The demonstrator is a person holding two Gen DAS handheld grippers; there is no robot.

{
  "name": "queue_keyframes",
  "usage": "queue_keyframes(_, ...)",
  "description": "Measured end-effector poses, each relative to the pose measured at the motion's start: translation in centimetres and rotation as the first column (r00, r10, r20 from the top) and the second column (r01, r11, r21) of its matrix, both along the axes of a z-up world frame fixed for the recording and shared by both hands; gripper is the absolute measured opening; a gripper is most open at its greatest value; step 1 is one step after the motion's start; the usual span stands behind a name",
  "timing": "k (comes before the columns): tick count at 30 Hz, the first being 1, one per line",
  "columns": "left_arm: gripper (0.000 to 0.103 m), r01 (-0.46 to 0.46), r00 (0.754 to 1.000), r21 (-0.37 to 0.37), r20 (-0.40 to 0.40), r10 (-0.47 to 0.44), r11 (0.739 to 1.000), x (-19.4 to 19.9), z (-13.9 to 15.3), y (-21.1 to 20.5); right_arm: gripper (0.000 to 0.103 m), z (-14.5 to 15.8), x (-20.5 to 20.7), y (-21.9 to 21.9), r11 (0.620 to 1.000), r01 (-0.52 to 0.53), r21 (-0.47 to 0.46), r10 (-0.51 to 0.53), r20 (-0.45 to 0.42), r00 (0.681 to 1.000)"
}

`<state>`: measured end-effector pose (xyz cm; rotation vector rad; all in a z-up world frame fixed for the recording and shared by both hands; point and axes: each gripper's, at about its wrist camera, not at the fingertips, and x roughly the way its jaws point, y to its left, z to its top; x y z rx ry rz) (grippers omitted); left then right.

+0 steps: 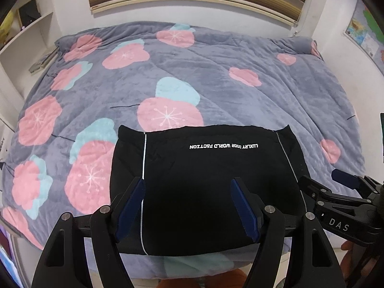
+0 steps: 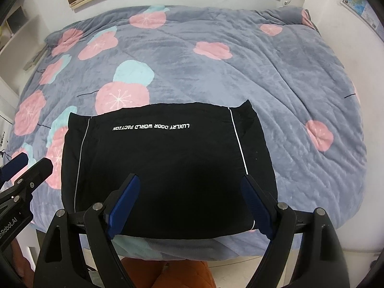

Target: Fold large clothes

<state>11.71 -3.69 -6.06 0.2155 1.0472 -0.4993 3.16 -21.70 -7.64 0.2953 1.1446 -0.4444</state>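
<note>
While both tools hang over the near edge of the bed, the garment lies straight ahead of them and below, a black folded panel spread flat on the flowered quilt. Its long axis looks to run across the view, left to right, with the white lettering upside down along the far edge and a thin white stripe down each side.

The left tool sits over the left half of the garment, its left finger just at the left stripe. The right tool sits over the right half, its right finger just at the right stripe. Both are spread wide with nothing between the blue pads; neither pinches cloth. Whether any fingertip rests on the fabric cannot be told from these views.

Each tool shows at the edge of the other's view, so the two stand side by side, near each other, pointing steeply down.

By my reading, the garment is already folded to a compact block, and the next move would turn on its near edge, which lies just below the fingertips on both sides. Each hand is nearer its own side of that edge, so a two-handed lift toward the far edge suits this layout, if another fold is wanted.
</note>
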Motion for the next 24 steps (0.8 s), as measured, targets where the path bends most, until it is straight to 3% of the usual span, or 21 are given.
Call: queue_keyframes(24, 0.075, 0.028, 1.000, 0.008, -0.014, -0.028, 1.000, 0.23, -0.47, 0.55, 0.087, -0.75, -0.20, 0.96, 0.999, -0.007, 0.035, 0.008, -0.018, 1.000)
